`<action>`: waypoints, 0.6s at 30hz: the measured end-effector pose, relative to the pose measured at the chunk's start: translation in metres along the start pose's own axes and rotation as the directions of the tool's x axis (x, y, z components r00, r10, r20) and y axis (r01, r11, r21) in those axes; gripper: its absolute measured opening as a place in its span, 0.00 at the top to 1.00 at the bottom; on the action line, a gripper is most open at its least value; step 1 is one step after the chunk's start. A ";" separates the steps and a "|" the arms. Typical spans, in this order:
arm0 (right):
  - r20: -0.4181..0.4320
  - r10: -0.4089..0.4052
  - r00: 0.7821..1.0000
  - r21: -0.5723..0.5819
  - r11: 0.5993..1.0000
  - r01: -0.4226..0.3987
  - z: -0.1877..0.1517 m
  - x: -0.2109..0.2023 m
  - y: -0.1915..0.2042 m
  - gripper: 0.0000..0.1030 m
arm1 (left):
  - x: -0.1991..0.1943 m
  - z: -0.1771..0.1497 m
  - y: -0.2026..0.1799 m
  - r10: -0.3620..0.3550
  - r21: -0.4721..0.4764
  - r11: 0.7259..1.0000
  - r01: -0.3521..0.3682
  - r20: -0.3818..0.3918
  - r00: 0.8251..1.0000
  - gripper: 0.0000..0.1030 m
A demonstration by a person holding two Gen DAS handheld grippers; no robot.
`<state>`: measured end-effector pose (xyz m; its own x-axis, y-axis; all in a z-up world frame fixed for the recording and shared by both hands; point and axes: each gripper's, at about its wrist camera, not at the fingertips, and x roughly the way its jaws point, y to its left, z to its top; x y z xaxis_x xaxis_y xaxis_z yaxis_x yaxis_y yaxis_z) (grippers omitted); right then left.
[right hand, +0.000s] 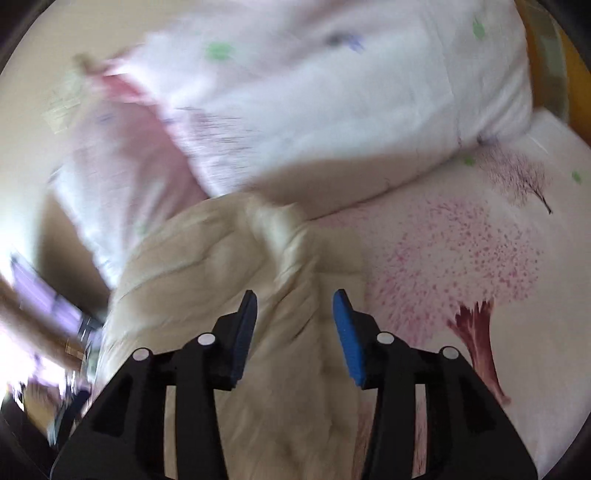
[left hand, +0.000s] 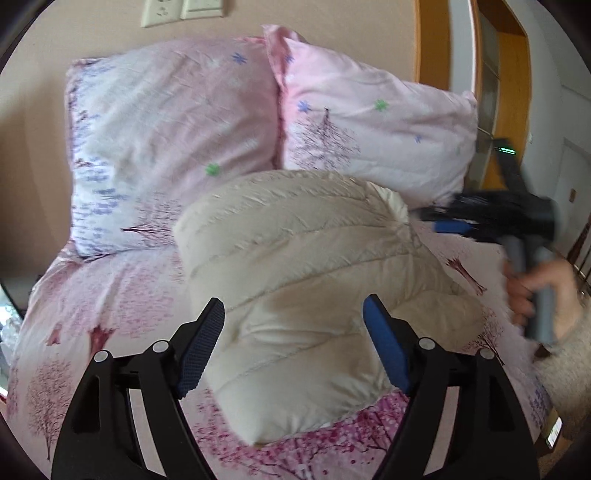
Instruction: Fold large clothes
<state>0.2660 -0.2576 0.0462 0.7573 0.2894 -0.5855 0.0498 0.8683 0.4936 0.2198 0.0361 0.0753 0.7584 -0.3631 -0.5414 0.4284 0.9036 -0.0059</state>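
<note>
- Bedroom setting: bed [left hand: 122, 295] with pink tree-print cover, beige wall behind, wall switch plates [left hand: 183, 11] top left, wooden door frame [left hand: 517, 110] at right.
- Two pillows [left hand: 173, 140] stand against the wall, left one beside the right, same tree print.
- Cream puffer jacket [left hand: 295, 266] lies on the cover just in front of the pillows, bundled into a compact padded block; looks folded over at least once. Judged: fold largely done, perhaps a last tuck or flattening left.
- Left gripper [left hand: 293, 347] hovers over the jacket's near end, fingers wide apart, nothing clamped.
- Right gripper [right hand: 294, 332], held in a hand [left hand: 543, 295] at the jacket's right side, fingers apart; jacket cloth shows between them but the pads do not press it. Its view is blurred.
- Writing: none readable; no brand or label visible on jacket, bedding or tools.
</note>
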 end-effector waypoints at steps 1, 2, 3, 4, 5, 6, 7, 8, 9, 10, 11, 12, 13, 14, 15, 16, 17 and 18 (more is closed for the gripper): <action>-0.010 0.025 1.000 -0.028 0.999 -0.025 -0.011 -0.008 0.006 0.57 | -0.001 0.000 0.003 0.014 -0.004 1.000 -0.014 -0.001 1.000 0.24; -0.026 0.036 0.999 -0.048 0.998 -0.037 -0.017 -0.009 0.011 0.57 | 0.000 0.000 0.005 0.022 -0.003 1.000 -0.022 -0.005 1.000 0.24; -0.050 0.044 0.998 -0.070 0.996 -0.047 -0.024 -0.005 0.020 0.57 | 0.002 -0.002 0.006 0.031 -0.002 1.000 -0.031 -0.014 0.999 0.24; -0.086 0.047 0.995 -0.090 0.994 -0.055 -0.036 -0.003 0.025 0.57 | 0.005 -0.003 0.006 0.036 -0.002 0.999 -0.036 -0.027 0.999 0.24; -0.116 0.041 0.992 -0.105 0.993 -0.053 -0.046 -0.003 0.021 0.57 | 0.009 -0.006 0.006 0.038 -0.001 0.999 -0.038 -0.045 0.998 0.24; -0.135 0.024 0.991 -0.116 0.993 -0.039 -0.042 -0.003 0.023 0.57 | 0.013 -0.008 0.006 0.039 0.000 0.999 -0.039 -0.061 0.997 0.24; -0.154 -0.004 0.988 -0.129 0.992 -0.016 -0.049 0.003 0.024 0.57 | 0.018 -0.011 0.004 0.044 0.003 0.999 -0.044 -0.084 0.996 0.24; -0.173 -0.031 0.984 -0.138 0.990 0.007 -0.055 0.013 0.024 0.57 | 0.022 -0.014 0.003 0.047 0.009 0.999 -0.047 -0.098 0.994 0.24; -0.186 -0.039 0.982 -0.135 0.991 0.014 -0.059 0.023 0.023 0.55 | 0.028 -0.017 0.000 0.056 0.018 0.998 -0.054 -0.112 0.992 0.23; -0.189 -0.040 0.981 -0.132 0.991 0.015 -0.060 0.028 0.023 0.55 | 0.030 -0.020 -0.002 0.066 0.023 0.998 -0.064 -0.114 0.991 0.21; -0.185 -0.046 0.982 -0.139 0.990 0.021 -0.061 0.032 0.024 0.54 | 0.032 -0.021 -0.003 0.082 0.029 0.996 -0.079 -0.116 0.990 0.20; -0.177 -0.054 0.983 -0.147 0.989 0.028 -0.060 0.031 0.027 0.53 | 0.033 -0.022 -0.004 0.090 0.030 0.996 -0.087 -0.119 0.989 0.20; -0.164 -0.071 0.984 -0.161 0.986 0.044 -0.060 0.026 0.030 0.51 | 0.030 -0.022 -0.004 0.092 0.024 0.996 -0.090 -0.120 0.989 0.20; -0.147 -0.080 0.986 -0.179 0.982 0.053 -0.059 0.021 0.034 0.44 | 0.027 -0.023 -0.004 0.087 0.018 0.996 -0.085 -0.118 0.989 0.14; -0.121 -0.085 0.989 -0.201 0.978 0.059 -0.060 0.013 0.040 0.30 | 0.022 -0.023 -0.004 0.081 0.013 0.997 -0.080 -0.110 0.991 0.09; -0.084 -0.092 0.992 -0.224 0.972 0.071 -0.062 0.005 0.046 0.21 | 0.016 -0.024 -0.005 0.082 0.009 0.997 -0.082 -0.097 0.992 0.01; -0.049 -0.109 0.993 -0.238 0.967 0.094 -0.062 0.000 0.049 0.06 | 0.010 -0.026 -0.005 0.090 0.009 0.996 -0.090 -0.076 0.993 0.01; 0.011 -0.123 0.992 -0.258 0.959 0.121 -0.064 -0.011 0.055 0.02 | 0.002 -0.028 -0.006 0.103 0.011 0.995 -0.103 -0.055 0.993 0.01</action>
<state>0.2186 -0.1872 0.0385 0.7525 0.1762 -0.6346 -0.0282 0.9713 0.2362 0.2051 0.0358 0.0504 0.7702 -0.2546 -0.5848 0.3536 0.9335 0.0594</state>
